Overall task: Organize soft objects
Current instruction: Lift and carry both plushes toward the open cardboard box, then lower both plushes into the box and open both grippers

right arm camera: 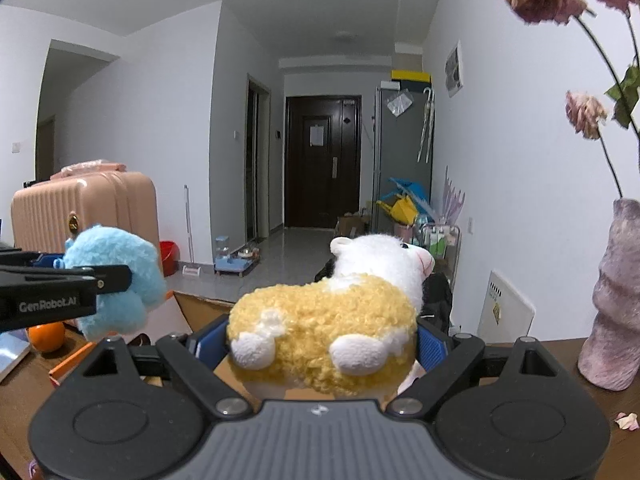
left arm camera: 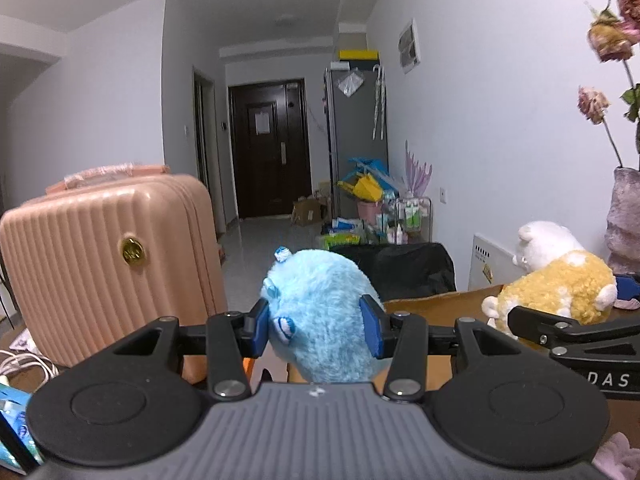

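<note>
Our right gripper [right arm camera: 320,344] clamps the yellow plush [right arm camera: 320,344]; our left gripper [right arm camera: 116,280] grips the blue plush [right arm camera: 116,276] over the box [right arm camera: 200,312].

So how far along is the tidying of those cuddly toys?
Both toys are picked up: the fluffy blue plush toy sits clamped in the left gripper, and the yellow-and-white plush sheep in the right gripper. They are held above the open brown cardboard box. Left to do: setting them down, probably in that box. Nothing looks put away yet.
</note>
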A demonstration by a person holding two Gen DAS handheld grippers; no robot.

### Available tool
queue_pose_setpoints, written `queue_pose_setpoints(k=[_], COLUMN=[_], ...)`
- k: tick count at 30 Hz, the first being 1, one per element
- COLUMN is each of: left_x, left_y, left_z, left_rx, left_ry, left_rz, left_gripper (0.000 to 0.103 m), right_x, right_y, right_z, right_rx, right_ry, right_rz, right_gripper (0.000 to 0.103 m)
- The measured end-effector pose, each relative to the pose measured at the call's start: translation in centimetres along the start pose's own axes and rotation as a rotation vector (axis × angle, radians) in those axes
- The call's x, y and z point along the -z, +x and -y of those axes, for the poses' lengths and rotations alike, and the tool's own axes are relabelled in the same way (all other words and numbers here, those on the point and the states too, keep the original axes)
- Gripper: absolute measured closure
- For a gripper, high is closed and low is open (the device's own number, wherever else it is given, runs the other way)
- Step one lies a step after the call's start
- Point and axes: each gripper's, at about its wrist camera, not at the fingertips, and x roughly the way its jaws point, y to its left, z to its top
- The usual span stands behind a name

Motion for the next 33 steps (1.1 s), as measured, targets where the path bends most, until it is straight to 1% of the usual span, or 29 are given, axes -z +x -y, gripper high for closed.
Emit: queue_pose_setpoints(k=[4, 10, 15, 20, 22, 24, 26, 28, 29, 31, 32, 33], left_x=[0.2, 0.9, 1.3, 1.6, 1.6, 1.5, 1.4, 1.4, 1.4, 1.5, 1.5, 1.5], left_y=[2.2, 4.9, 5.1, 5.0, 5.2, 5.4, 5.6, 5.7, 5.7, 5.5, 5.4, 5.2], left_z=[-0.3, -0.7, -0.6, -0.4, -0.2, -0.2, -0.4, -0.5, -0.4, -0.2, -0.3, -0.2], left_rx=[0.014, 0.015, 0.022, 0.027, 0.03, 0.038, 0.048, 0.046, 0.039, 0.023, 0.014, 0.01], left_ry=[-0.009, -0.023, -0.017, -0.009, -0.011, -0.017, -0.02, -0.016, -0.012, -0.006, -0.011, -0.014], left_rz=[-0.056, -0.137, -0.144, -0.152, -0.155, -0.156, -0.162, -0.162, -0.154, -0.135, -0.125, -0.116], left_gripper=[0.057, 0.057, 0.057, 0.057, 0.057, 0.055, 0.051, 0.029, 0.024, 0.004, 0.001, 0.0], right_x=[-0.1, 0.3, 0.5, 0.6, 0.5, 0.5, 0.6, 0.6, 0.6, 0.7, 0.7, 0.7], right_y=[1.5, 3.4, 4.4, 4.5, 4.5, 4.8, 5.0, 5.3, 5.4, 5.3, 5.2, 5.2], right_z=[0.1, 0.4, 0.1, -0.1, -0.2, -0.2, -0.1, -0.1, 0.0, 0.0, 0.1, 0.1], right_rx=[-0.004, -0.017, -0.025, -0.027, -0.027, -0.023, -0.009, 0.008, 0.018, 0.026, 0.028, 0.031], right_ry=[0.003, 0.033, 0.034, 0.034, 0.036, 0.041, 0.047, 0.051, 0.054, 0.059, 0.061, 0.061], right_rz=[-0.041, -0.097, -0.121, -0.125, -0.127, -0.135, -0.148, -0.155, -0.157, -0.156, -0.157, -0.156], right_gripper=[0.012, 0.012, 0.012, 0.012, 0.011, 0.007, 0.007, 0.005, 0.001, 0.0, 0.0, 0.0])
